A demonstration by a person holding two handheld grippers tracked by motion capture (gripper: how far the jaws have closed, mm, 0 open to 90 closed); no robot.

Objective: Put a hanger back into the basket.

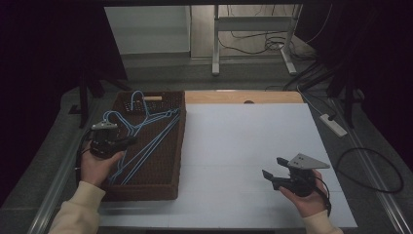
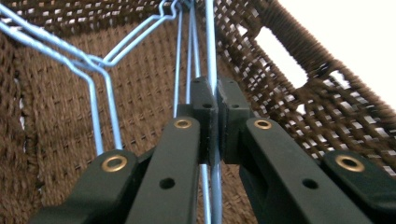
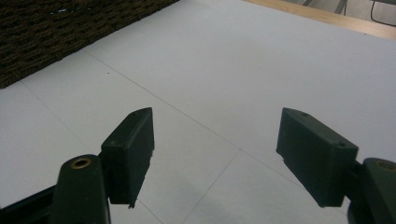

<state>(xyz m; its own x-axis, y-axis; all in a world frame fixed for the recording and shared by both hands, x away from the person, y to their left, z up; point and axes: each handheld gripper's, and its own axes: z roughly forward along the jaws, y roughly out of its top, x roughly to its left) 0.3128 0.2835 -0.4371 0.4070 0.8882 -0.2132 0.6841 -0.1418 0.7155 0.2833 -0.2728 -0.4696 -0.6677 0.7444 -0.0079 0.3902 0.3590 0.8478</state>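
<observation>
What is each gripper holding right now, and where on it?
The left gripper is shut on a blue wire hanger, on a straight run of its wire, over the woven basket. The right gripper is open over the table, holding nothing.

Dim room with dark edges, the white table perhaps overexposed, close views slightly soft

Cream long sleeves cover both of the person's forearms. Each hand carries a black two-jaw gripper: the left gripper [image 1: 127, 142] and the right gripper [image 1: 273, 167]. Brass rivets dot the jaw arms. Each carries a grey three-cornered plate; black cable trails from the right one.
</observation>
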